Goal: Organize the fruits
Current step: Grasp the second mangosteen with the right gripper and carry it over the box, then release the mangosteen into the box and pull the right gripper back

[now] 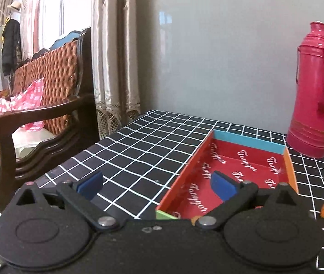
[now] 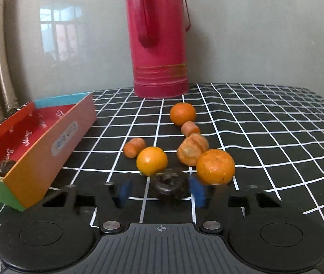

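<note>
Tablecloth (image 2: pixel 264 123), black with a white grid, covered the whole work surface. At its far edge stood a tall red thermos (image 2: pixel 159 45) against the grey wall. On the left lay a red box (image 2: pixel 45 141) with orange, blue and green sides, angled away from the camera; a dark fruit (image 2: pixel 5 167) and a small orange piece sat in its near corner.

Loose fruit lay on the cloth to the right of the box. Three round oranges were spread out: the largest orange (image 2: pixel 215 166) near and right, a middle orange (image 2: pixel 152 161) just left of it, a far orange (image 2: pixel 183 113) toward the thermos. Between them sat a ridged orange fruit (image 2: pixel 191 149) and small carrot-like pieces (image 2: pixel 134 147).

The right gripper (image 2: pixel 160 193) was spread wide, its blurred blue pads flanking a dark mangosteen (image 2: pixel 170 187) on the cloth; whether the pads touched it could not be told. The left gripper (image 1: pixel 159 185) stood wide open and held nothing, its right pad over the box's near end.
</note>
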`<state>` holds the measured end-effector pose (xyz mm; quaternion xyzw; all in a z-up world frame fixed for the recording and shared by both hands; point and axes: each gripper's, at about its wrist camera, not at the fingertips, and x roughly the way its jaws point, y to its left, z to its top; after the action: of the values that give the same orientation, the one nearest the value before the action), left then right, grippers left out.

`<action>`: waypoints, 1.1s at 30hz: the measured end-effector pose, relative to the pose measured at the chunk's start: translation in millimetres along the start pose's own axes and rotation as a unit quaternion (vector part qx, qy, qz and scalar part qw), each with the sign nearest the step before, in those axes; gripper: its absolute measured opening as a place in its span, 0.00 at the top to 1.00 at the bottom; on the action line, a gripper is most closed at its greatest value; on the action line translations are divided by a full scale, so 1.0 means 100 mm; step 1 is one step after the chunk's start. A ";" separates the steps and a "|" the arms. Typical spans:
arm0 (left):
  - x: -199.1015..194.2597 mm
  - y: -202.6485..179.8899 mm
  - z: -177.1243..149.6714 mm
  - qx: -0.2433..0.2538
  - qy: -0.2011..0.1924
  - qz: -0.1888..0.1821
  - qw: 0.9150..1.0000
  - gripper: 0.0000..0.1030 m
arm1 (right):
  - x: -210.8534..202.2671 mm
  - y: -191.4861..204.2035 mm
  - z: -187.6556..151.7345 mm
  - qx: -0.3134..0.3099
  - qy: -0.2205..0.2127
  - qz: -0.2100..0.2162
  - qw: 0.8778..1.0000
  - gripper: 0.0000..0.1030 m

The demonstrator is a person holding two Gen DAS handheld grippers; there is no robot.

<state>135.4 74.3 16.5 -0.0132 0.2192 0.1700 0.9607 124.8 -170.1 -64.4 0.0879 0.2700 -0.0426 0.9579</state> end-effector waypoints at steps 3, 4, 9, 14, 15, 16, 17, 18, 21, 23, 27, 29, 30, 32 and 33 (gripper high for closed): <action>0.01 0.08 0.01 -0.008 0.003 0.006 1.000 0.08 | 0.01 0.00 0.00 0.004 0.000 -0.001 1.000 0.62; 0.01 0.11 0.01 -0.011 0.003 0.008 1.000 0.08 | 0.02 0.01 0.00 -0.001 -0.001 -0.004 1.000 0.62; 0.03 0.27 0.02 -0.028 0.007 0.024 0.999 0.08 | -0.04 0.11 0.02 0.000 -0.022 0.005 1.000 0.63; 0.07 0.47 0.04 -0.052 0.016 0.047 0.997 0.08 | -0.20 0.24 0.10 0.003 -0.070 0.064 0.996 0.63; 0.08 0.51 0.04 -0.057 0.019 0.050 0.997 0.08 | -0.21 0.27 0.11 0.005 -0.075 0.075 0.994 0.63; 0.10 0.55 0.04 -0.062 0.023 0.054 0.996 0.08 | -0.23 0.32 0.12 0.003 -0.081 0.090 0.993 0.63; 0.12 0.59 0.04 -0.066 0.029 0.058 0.996 0.08 | -0.25 0.37 0.13 0.001 -0.086 0.104 0.991 0.63; 0.13 0.63 0.03 -0.069 0.033 0.060 0.995 0.08 | -0.27 0.43 0.14 -0.002 -0.091 0.120 0.989 0.63; 0.17 0.73 0.02 -0.077 0.043 0.067 0.994 0.08 | -0.31 0.64 0.15 -0.024 -0.102 0.164 0.981 0.63; 0.17 0.77 0.02 -0.080 0.044 0.070 0.993 0.08 | -0.34 0.79 0.12 -0.044 -0.106 0.181 0.977 0.63; 0.17 0.81 0.02 -0.077 0.043 0.072 0.993 0.08 | -0.27 1.05 0.09 -0.070 -0.096 0.200 0.973 0.63; 0.17 0.82 0.02 -0.074 0.042 0.072 0.994 0.08 | -0.23 1.16 0.05 -0.080 -0.088 0.199 0.973 0.63; 0.17 0.82 0.02 -0.073 0.041 0.072 0.994 0.08 | -0.20 1.20 0.04 -0.084 -0.083 0.198 0.973 0.63; 0.16 0.82 0.02 -0.071 0.040 0.072 0.994 0.08 | -0.16 1.26 0.01 -0.085 -0.073 0.195 0.974 0.63; 0.17 0.82 0.02 -0.071 0.039 0.073 0.994 0.08 | -0.14 1.29 0.00 -0.087 -0.076 0.192 0.975 0.63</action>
<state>123.1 157.0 15.6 -0.0715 0.2444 0.2542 0.9330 129.2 -42.7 -38.3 0.0506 0.1775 0.1595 0.9698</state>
